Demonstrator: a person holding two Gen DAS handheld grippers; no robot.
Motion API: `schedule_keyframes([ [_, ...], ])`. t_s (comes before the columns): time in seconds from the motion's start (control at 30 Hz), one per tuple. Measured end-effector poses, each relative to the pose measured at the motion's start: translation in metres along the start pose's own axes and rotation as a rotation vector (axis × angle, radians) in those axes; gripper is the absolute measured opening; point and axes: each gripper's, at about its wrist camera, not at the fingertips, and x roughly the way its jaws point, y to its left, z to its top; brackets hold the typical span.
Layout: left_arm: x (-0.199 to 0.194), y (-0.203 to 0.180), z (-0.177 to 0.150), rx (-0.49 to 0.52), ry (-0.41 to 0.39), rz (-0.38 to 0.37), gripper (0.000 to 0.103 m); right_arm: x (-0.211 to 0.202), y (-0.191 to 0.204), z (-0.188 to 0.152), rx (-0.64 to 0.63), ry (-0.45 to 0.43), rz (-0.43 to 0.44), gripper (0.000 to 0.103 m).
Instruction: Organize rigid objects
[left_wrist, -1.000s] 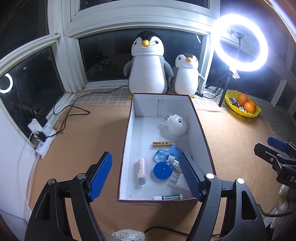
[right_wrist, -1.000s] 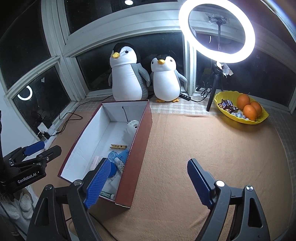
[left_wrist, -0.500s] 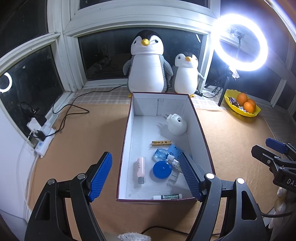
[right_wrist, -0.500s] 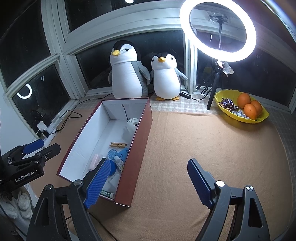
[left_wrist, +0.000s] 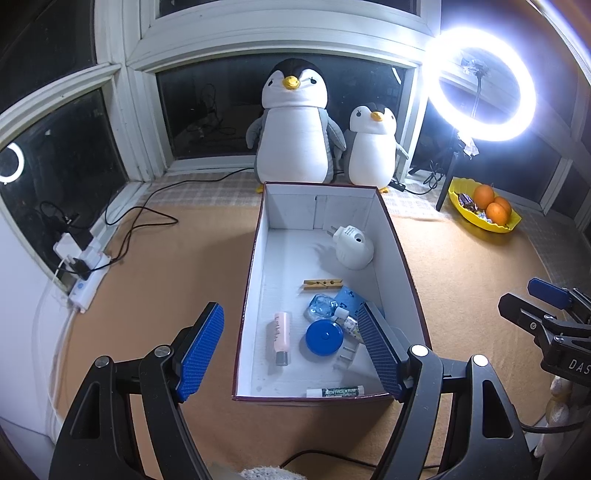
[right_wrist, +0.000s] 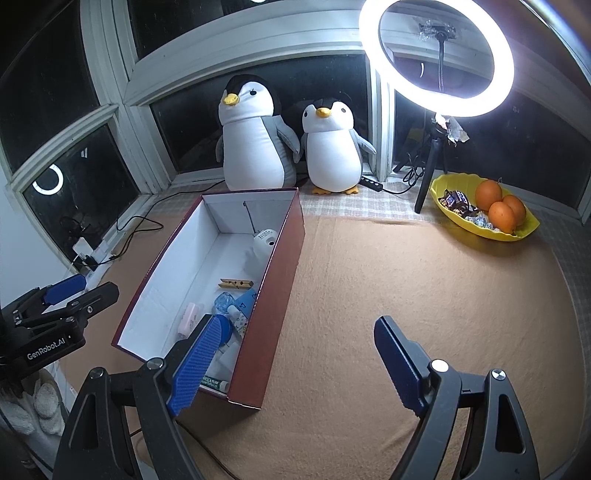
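Both grippers, left (left_wrist: 291, 350) & right (right_wrist: 295, 365), hover w/ fingers wide, empty, near box (left_wrist: 402, 258) (contents partly hidden, prob. toiletries).

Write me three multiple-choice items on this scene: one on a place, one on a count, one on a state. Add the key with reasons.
1. Where does the wooden clothespin lie?
A. inside the box
B. in the yellow dish
C. on the brown mat

2. How many oranges are in the yellow dish?
A. one
B. three
C. five

3. How do the left hand-held gripper and the right hand-held gripper stand?
A. both shut on items
B. one holds the lip balm
C. both open and empty

Key: 1 A, it rests on the box's white floor; 2 B, three show beside the sweets; 3 C, nothing sits between either pair of pads.
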Motion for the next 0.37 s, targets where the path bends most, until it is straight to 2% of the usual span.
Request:
schedule_keyframes([
  [0.37,0.0009,-0.0001,-0.0002,0.003,-0.001,0.003,0.075,0.0021,-0.0018,-0.0011,0.007,0.002,0.0,0.082],
])
